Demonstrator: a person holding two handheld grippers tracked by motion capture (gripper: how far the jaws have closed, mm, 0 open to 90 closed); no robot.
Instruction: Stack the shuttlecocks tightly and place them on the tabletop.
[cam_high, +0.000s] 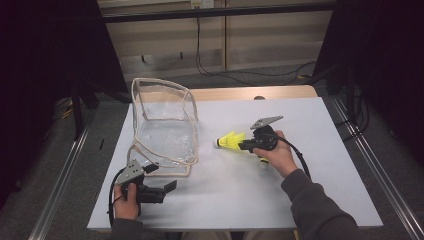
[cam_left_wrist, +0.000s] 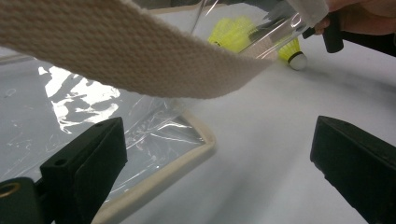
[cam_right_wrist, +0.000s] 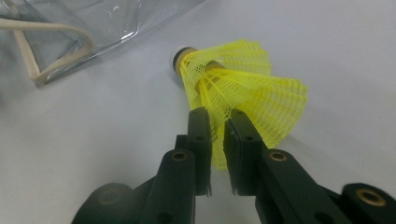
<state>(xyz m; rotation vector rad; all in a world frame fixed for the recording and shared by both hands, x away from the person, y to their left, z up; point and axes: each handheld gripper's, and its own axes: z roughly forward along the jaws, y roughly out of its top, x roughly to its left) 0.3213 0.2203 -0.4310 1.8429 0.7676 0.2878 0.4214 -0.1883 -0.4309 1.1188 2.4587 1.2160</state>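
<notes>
In the high view the right gripper (cam_high: 243, 145) sits a little right of the table's centre, pointing toward nine o'clock. Its jaws are nearly together, with the mesh rim of the yellow shuttlecock (cam_high: 231, 140) caught between them. In the right gripper view the right gripper (cam_right_wrist: 218, 122) has the yellow skirt of the shuttlecock (cam_right_wrist: 243, 88) running down between its two pads, pinched at its edge, with a narrow gap between the jaws. The cork end points toward eleven o'clock and lies close to the white table (cam_right_wrist: 93, 140).

The clear bag (cam_high: 165, 125) stands at nine o'clock from the shuttlecock, near it but apart, its cream-trimmed mouth open toward the top. Its right wall edge is the nearest edge to the cork. A strip of bare table lies between the two.

The left gripper (cam_high: 172, 186) rests near the front edge at seven o'clock from the bag, its jaws spread wide with nothing between them. In the left gripper view the left gripper (cam_left_wrist: 219, 158) has the bag's cream strap (cam_left_wrist: 130, 56) crossing above its jaws, and the bag's trimmed lower corner lies just beside the left jaw.

The table (cam_high: 310, 165) is bare to the right of the right hand and along the front edge between the two forearms.
</notes>
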